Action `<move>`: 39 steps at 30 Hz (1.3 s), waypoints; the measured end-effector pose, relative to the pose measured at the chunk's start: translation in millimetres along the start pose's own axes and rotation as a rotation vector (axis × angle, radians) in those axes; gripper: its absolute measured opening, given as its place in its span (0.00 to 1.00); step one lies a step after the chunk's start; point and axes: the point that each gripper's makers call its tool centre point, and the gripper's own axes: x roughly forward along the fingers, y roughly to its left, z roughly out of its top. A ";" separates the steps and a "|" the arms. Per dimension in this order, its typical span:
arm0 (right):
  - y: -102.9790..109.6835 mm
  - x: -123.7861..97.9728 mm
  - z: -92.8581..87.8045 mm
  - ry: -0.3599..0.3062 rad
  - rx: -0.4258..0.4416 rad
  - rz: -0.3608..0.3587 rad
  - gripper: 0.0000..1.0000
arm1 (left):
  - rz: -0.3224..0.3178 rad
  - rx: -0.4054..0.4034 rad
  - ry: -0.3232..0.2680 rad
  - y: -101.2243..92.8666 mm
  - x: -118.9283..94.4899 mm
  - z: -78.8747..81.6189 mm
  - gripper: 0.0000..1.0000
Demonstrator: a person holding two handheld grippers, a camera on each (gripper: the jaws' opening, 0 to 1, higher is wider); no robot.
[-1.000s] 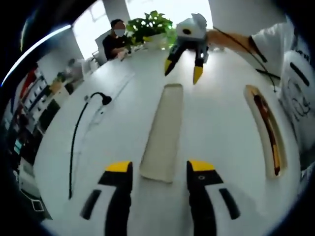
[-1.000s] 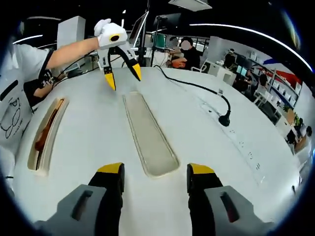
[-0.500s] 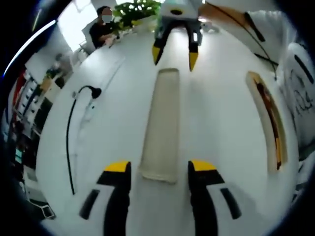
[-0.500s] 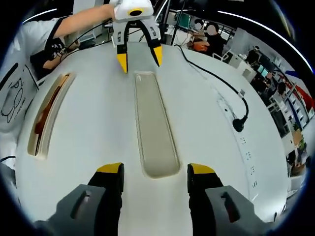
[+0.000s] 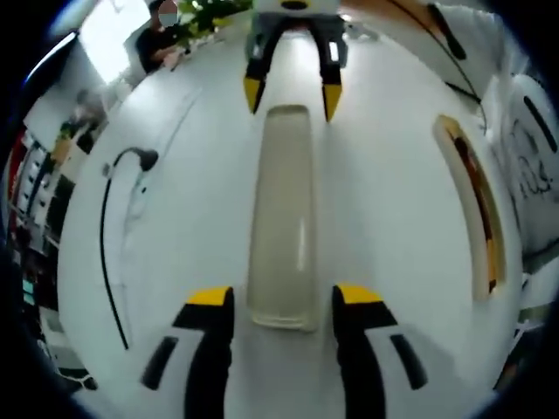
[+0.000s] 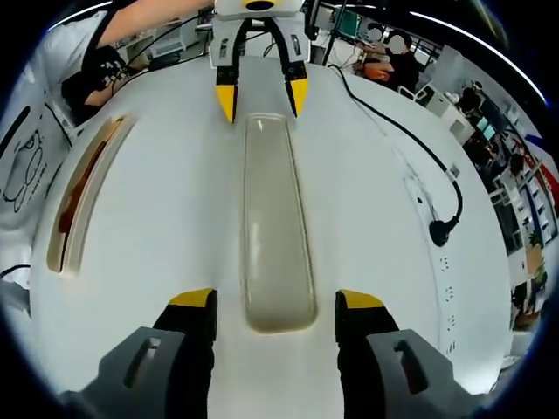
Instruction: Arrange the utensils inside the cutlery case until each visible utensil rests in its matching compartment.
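A long beige cutlery case half (image 5: 284, 218) lies flat on the white table (image 5: 183, 227), with nothing visible in it. My left gripper (image 5: 281, 301) is open, its yellow tips on either side of the half's near end. My right gripper (image 5: 293, 94) faces it, open around the far end. In the right gripper view the same half (image 6: 275, 218) runs from my right gripper (image 6: 276, 302) to the left gripper (image 6: 261, 98). The other case half (image 5: 476, 209), also (image 6: 83, 196), lies to one side and holds brown and orange utensils.
A black cable with a plug (image 6: 441, 231), also (image 5: 109, 227), runs along the table on the side away from the utensils. A person's arm and white shirt (image 5: 524, 148) are beside the utensil half. A plant (image 5: 205, 9) and seated people are beyond the table.
Both grippers have closed in along the beige half from opposite ends, so each pair of open tips now flanks an end. The half and the utensil half have not moved.
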 end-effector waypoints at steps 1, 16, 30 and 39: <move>-1.9 0.3 0.9 -0.005 0.001 -0.006 0.56 | -0.005 0.001 0.000 0.1 0.9 1.0 0.48; 3.3 4.7 -1.6 0.017 0.069 0.108 0.51 | -0.058 -0.001 0.091 -2.0 13.8 -3.3 0.46; -1.5 6.1 3.3 -0.012 0.167 0.060 0.40 | -0.108 -0.072 0.140 -5.6 14.9 -6.2 0.40; 5.4 4.5 5.7 0.038 0.114 0.034 0.38 | -0.051 -0.064 0.145 -6.7 12.2 -7.2 0.39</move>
